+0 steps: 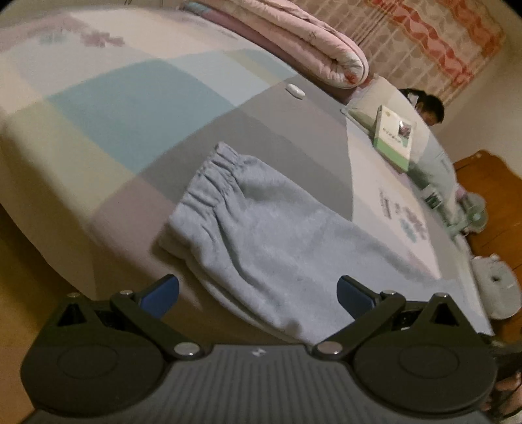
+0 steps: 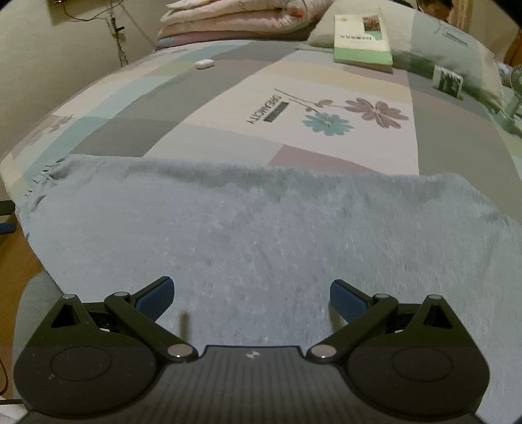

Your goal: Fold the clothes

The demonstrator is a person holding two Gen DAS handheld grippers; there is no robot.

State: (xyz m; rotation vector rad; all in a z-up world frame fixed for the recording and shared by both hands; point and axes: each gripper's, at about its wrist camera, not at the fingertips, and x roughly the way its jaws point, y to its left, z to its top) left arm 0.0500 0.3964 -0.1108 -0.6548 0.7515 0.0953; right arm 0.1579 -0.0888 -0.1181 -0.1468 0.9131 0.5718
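Bedroom in dim warm light, filled almost wholly by a wide bed (image 2: 456, 156) under a patchwork sheet: broad, flat, waist-high to the tools, hence a natural folding surface. Stacked at eleven to twelve o'clock in the right wrist view, a folded pink quilt (image 2: 235, 19), parked at the far end, probably to keep the middle free.

Laid along the near edge of the bed, pale blue fleece trousers (image 2: 261, 228): flat, fairly smooth, gathered elastic waistband (image 1: 215, 169) out toward nine o'clock from the right wrist, the rest running off toward three o'clock. Seemingly doubled leg on leg, judging by the layered edge below the waistband in the left wrist view; equally consistent with a lengthwise fold just made or a garment merely set down that way. Kept close to the edge, most likely for easy reach from both sides.

At one o'clock, a greenish pillow (image 2: 456, 49), propping a green-and-white book (image 2: 362, 36) clear of the work area.

Left gripper (image 1: 257, 293) hovering off the waistband end, jaws spread wide, nothing between them. Right gripper (image 2: 251, 296) low over the middle of the fabric, likewise gaping and empty, blue pads apart as if ready to pinch a layer.

Smallest, at eleven o'clock on the sheet: a white case (image 2: 204, 63), well away from the trousers.
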